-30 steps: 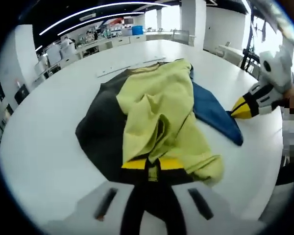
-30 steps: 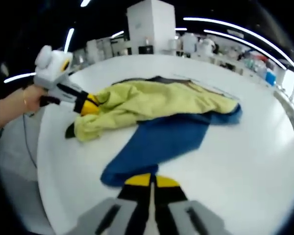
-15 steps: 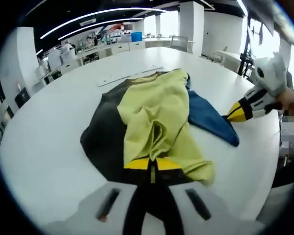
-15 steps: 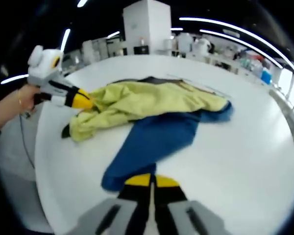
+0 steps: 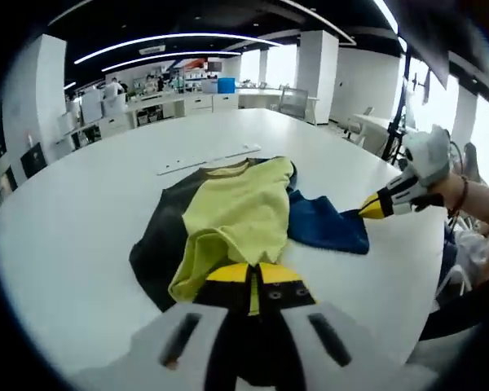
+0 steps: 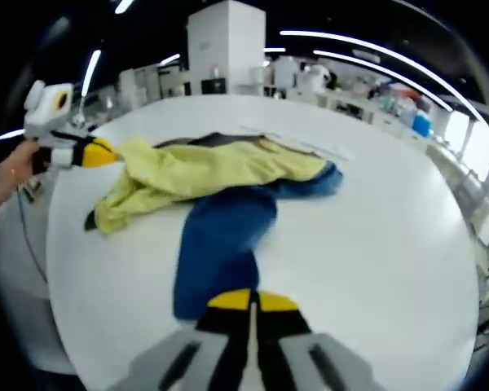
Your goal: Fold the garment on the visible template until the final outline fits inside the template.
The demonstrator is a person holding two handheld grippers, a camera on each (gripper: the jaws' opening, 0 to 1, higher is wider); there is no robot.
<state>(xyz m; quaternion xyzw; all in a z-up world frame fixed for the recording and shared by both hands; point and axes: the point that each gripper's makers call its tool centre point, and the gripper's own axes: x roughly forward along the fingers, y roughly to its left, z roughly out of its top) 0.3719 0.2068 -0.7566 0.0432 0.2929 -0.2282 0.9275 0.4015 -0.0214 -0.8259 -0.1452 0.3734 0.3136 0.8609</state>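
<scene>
Mid-fold: left tongs (image 5: 251, 275) clamped on yellow garment (image 5: 235, 213), right tongs (image 6: 250, 300) clamped on blue sleeve (image 6: 216, 244). Next, judged: carry both over dark template (image 5: 165, 236) on worktop (image 5: 73, 204).

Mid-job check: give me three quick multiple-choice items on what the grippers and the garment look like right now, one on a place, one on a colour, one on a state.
1. Where does the garment lie?
A. On the white table, partly over the dark template
B. On a chair
C. On the floor

2. Which colours does the garment show?
A. Red and white
B. Yellow and blue
C. All green

3. How do the right gripper's jaws stand?
A. Wide open above the table
B. Shut on a ruler
C. Shut on the blue part's edge

Answers:
1 A: yellow cloth covers part of the dark template on the white table.
2 B: a yellow part beside a blue part.
3 C: the right gripper has its yellow tips together at the blue edge.
</scene>
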